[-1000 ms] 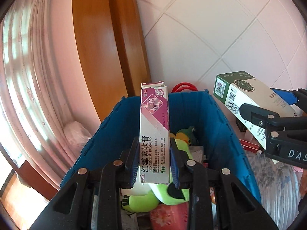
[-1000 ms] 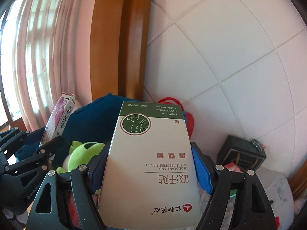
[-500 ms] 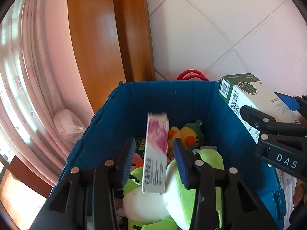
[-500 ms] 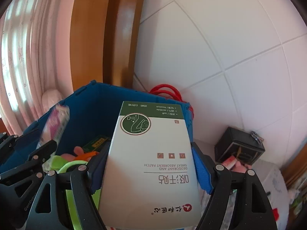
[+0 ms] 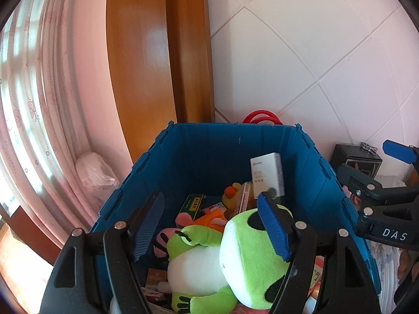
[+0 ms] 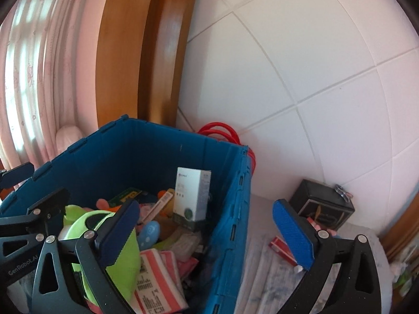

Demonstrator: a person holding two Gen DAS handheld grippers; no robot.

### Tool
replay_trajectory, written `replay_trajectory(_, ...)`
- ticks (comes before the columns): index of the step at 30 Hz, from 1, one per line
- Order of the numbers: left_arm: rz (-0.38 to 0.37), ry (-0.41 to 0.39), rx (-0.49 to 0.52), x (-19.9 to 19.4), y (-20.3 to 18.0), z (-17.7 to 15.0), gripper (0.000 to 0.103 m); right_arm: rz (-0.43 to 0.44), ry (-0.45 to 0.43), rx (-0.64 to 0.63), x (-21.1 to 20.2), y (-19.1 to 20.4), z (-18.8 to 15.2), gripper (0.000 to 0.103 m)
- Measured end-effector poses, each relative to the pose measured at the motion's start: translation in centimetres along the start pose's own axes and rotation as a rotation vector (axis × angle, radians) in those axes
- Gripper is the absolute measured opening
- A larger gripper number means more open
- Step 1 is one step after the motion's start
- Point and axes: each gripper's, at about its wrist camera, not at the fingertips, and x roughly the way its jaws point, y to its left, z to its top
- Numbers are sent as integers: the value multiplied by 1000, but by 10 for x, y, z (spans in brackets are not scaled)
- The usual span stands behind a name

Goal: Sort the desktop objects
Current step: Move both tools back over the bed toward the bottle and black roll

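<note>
A blue plastic crate point(image 5: 209, 151) point(image 6: 230, 225) holds a green frog plush point(image 5: 235, 256) point(image 6: 117, 261), several small boxes and toys. A white and green box point(image 5: 267, 178) point(image 6: 192, 193) stands upright against the crate's right wall. A pink ointment box point(image 6: 159, 206) lies slanted among the items. My left gripper point(image 5: 209, 222) is open and empty above the crate, over the frog plush. My right gripper point(image 6: 207, 235) is open and empty over the crate's right wall.
A black box point(image 6: 322, 206) point(image 5: 356, 162) and a red packet point(image 6: 282, 250) lie on the patterned cloth right of the crate. A red cord point(image 6: 222, 130) hangs behind the crate by the tiled wall. A wooden frame point(image 5: 157, 52) and a curtain point(image 5: 39, 104) stand at left.
Both grippers have opened. The pink ointment box left the left gripper and the white and green box left the right gripper; both now lie in the crate.
</note>
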Motion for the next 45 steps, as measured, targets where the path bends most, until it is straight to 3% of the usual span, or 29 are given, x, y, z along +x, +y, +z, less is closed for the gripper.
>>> replay_trajectory(9, -8, -44, -42, -31, -15, -11, 75, 6, -33, 31, -41, -30, -27, 103)
replay_trajectory(13, -20, -100, -64, -52, -25, -13, 75, 0, -60, 53, -60, -50, -42, 103)
replay_trajectory(18, -66, -174, -82, -85, -51, -11, 85, 6, -67, 91, -80, -85, -65, 103)
replay_trajectory(21, -122, -205, -73, -102, -85, -9, 91, -32, -65, 115, -92, -122, -85, 103)
replay_trajectory(27, -218, -226, -7, -117, -172, -10, 92, -150, 0, 199, -104, -237, -136, 103)
replay_trajectory(31, -269, -182, 37, -101, -249, -15, 92, -241, 90, 267, -96, -327, -175, 103)
replay_trajectory(35, -316, -93, 52, -62, -316, -27, 92, -264, 190, 340, -77, -408, -216, 103)
replay_trajectory(40, -333, 43, 114, 4, -397, -52, 92, -302, 305, 393, -47, -479, -261, 103)
replay_trajectory(45, -323, 204, 205, 84, -463, -78, 92, -286, 423, 508, -8, -540, -302, 103)
